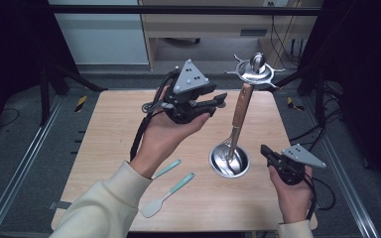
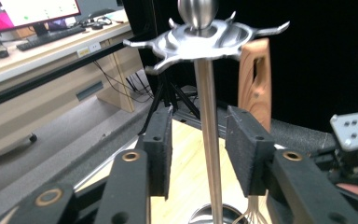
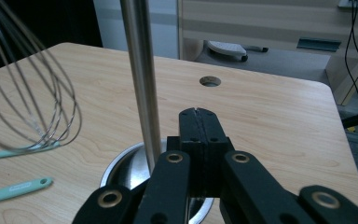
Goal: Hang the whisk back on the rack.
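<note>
The left gripper hovers with fingers apart, left of the tall steel utensil stand. The right gripper, fingers pressed together, sits right of the stand's round base on the wooden counter.

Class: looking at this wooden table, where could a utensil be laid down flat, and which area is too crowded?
Free: the bare left strip of the light wooden table, and the far right corner behind the steel hook stand. Crowded: the front middle, where two mint silicone spatulas lie beside the stand's base.

Cream sleeves; black claws, brass rivets, grey triangular plates, black cables
</note>
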The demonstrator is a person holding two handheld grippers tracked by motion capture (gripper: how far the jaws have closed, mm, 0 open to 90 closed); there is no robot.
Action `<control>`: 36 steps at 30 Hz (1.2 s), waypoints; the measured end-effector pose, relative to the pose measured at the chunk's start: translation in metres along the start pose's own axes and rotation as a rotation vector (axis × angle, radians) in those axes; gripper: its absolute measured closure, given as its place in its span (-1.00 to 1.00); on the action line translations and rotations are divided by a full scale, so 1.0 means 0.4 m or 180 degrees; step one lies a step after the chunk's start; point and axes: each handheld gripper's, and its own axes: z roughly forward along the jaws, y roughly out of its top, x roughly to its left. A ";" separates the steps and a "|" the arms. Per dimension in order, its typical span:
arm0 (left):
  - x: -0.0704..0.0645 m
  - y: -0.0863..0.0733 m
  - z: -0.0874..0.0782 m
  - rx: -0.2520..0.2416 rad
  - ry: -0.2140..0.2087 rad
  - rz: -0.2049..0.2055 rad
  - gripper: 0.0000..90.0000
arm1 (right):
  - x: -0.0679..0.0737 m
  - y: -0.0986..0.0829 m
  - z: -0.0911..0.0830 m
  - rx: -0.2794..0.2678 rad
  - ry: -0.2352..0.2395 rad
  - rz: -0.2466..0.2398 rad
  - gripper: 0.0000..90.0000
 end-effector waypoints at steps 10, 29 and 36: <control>0.025 -0.070 0.011 0.0281 0.0080 -0.0005 0.05 | -0.017 -0.015 -0.004 0.0015 0.0002 0.0009 1.00; 0.061 -0.254 0.026 0.0832 0.0145 -0.0006 -0.56 | -0.017 0.005 -0.005 0.0019 0.0042 -0.0049 1.00; 0.072 -0.315 0.026 0.0981 0.0129 -0.0089 -0.69 | -0.017 0.026 -0.011 -0.0009 0.0061 -0.0062 1.00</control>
